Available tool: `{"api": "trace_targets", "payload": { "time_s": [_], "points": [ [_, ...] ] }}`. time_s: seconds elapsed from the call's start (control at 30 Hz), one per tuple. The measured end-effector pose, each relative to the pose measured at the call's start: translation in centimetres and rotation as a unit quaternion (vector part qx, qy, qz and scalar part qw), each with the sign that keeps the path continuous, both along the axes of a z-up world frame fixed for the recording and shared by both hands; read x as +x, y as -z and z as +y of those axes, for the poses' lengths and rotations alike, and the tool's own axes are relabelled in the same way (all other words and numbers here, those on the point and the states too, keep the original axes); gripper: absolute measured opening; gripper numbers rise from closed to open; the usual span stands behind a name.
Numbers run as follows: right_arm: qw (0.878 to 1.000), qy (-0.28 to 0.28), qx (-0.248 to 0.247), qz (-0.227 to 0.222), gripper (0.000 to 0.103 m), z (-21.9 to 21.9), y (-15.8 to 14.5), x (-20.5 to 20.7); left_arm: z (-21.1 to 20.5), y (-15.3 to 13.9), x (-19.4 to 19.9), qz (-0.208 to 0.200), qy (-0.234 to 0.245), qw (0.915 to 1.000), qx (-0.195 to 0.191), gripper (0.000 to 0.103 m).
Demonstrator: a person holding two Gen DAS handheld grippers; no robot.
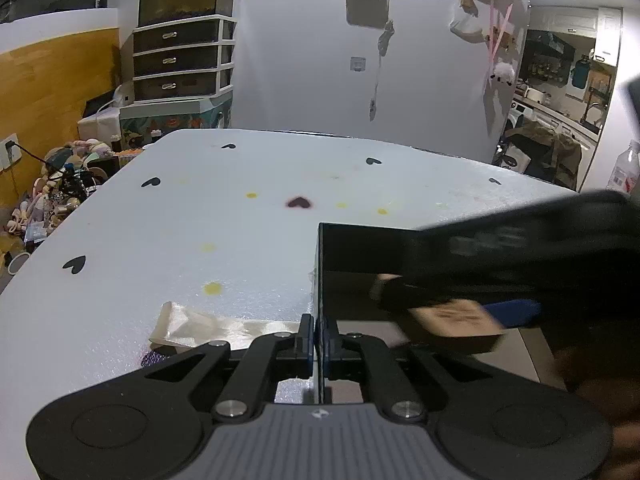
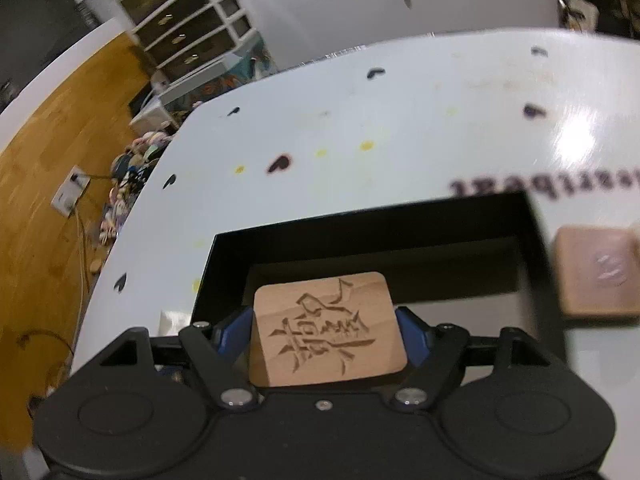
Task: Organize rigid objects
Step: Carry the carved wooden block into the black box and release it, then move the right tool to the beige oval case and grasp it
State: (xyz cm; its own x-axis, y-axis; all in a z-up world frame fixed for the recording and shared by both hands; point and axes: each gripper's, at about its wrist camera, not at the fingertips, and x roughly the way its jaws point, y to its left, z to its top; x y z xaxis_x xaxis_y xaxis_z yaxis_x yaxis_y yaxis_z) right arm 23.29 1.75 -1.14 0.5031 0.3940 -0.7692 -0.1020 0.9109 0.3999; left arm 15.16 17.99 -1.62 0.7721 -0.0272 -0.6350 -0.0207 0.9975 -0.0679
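A black open box (image 2: 400, 232) sits on the white table (image 2: 360, 120). My right gripper (image 2: 326, 332) is shut on a wooden block with a carved character (image 2: 326, 328) and holds it over the box's near side. A second wooden block (image 2: 596, 272) lies on the table to the right of the box. My left gripper (image 1: 319, 336) is shut on the left wall of the black box (image 1: 320, 280). In the left wrist view the right gripper (image 1: 520, 252) and its wooden block (image 1: 456, 322) show blurred over the box.
A shiny wrapper (image 1: 192, 326) lies on the table left of the box. The table carries heart marks and yellow spots. A drawer unit (image 1: 180, 60) and a heap of toys (image 1: 64, 176) stand beyond the table's left edge.
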Motion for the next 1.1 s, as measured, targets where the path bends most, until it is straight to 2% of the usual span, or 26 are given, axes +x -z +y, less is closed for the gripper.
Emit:
{"api": "trace_targets", "payload": {
  "time_s": [0.07,0.1,0.13,0.2,0.47,0.7,1.1],
  "points": [
    [1.0,0.007,0.014,0.013,0.079,0.6,0.7,0.5,0.0,0.0,0.0,-0.002,0.003,1.0,-0.001,0.005],
    [0.999,0.007,0.025,0.019,0.082,0.8,1.0,0.6,0.1,0.0,0.0,-0.002,0.004,1.0,-0.002,0.005],
    [0.999,0.002,0.039,0.022,0.089,0.9,1.2,0.6,0.1,0.0,0.0,-0.002,0.004,1.0,-0.003,0.005],
    [0.998,-0.004,0.052,0.022,0.091,0.9,1.1,0.5,0.2,0.1,0.0,-0.004,0.006,1.0,-0.006,0.005],
    [0.999,-0.012,0.035,0.001,0.091,-1.2,-1.0,-0.9,0.2,0.1,-0.2,-0.004,0.005,1.0,-0.004,0.005],
    [0.999,-0.043,0.014,-0.03,0.091,-3.5,-2.9,-2.9,0.2,0.0,-0.2,-0.001,0.004,1.0,-0.004,0.005],
    [0.991,-0.092,-0.026,-0.098,0.092,-6.2,-4.7,-7.6,0.1,-0.1,-0.1,0.004,0.001,1.0,-0.001,0.005]
  ]
}}
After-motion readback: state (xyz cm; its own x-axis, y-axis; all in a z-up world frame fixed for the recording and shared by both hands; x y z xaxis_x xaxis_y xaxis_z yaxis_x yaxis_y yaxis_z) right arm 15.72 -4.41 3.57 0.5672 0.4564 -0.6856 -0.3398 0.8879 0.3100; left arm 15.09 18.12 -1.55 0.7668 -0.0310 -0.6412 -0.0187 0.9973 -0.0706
